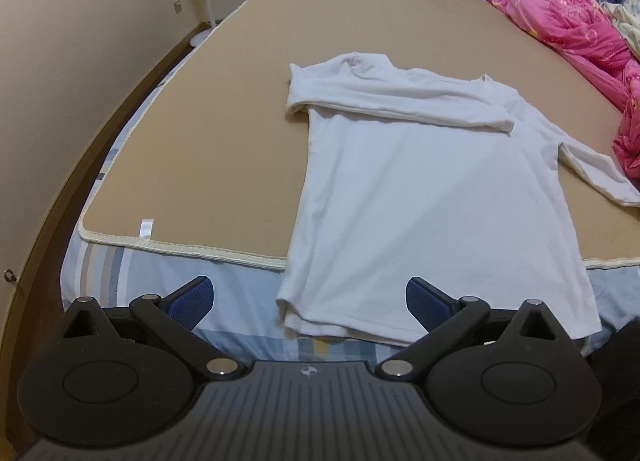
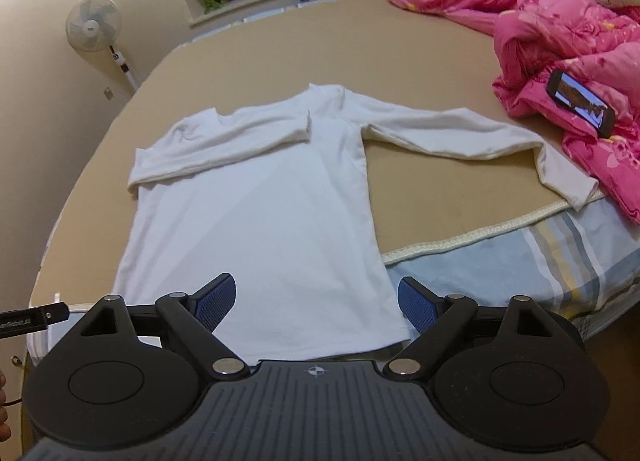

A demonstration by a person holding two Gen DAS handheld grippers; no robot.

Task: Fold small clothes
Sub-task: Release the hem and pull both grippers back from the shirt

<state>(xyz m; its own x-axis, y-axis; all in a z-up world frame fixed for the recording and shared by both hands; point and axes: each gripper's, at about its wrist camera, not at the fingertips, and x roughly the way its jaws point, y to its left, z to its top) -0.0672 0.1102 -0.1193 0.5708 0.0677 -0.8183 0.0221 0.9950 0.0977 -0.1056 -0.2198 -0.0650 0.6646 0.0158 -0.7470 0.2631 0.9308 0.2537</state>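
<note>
Jaws wide on left gripper (image 1: 310, 297) and right gripper (image 2: 316, 297), holding nothing, above hem of shirt (image 2: 256, 221) spread on mat (image 2: 432, 197); left sleeve (image 2: 224, 141) already folded across chest, right sleeve (image 2: 480, 137) likely next.

**Materials and finishes**

White shirt (image 2: 256, 197): soft matt knit cloth. Tan mat (image 1: 208, 133): smooth matt surface, cream stitched edging. Striped sheet (image 2: 540, 261): woven cloth. Pink quilt (image 2: 560, 33): slightly glossy printed fabric. Right gripper (image 2: 316, 303): matt black plastic, textured blue pads (image 2: 416, 301), shiny metal pins. Phone (image 2: 580, 103): glossy screen.
</note>
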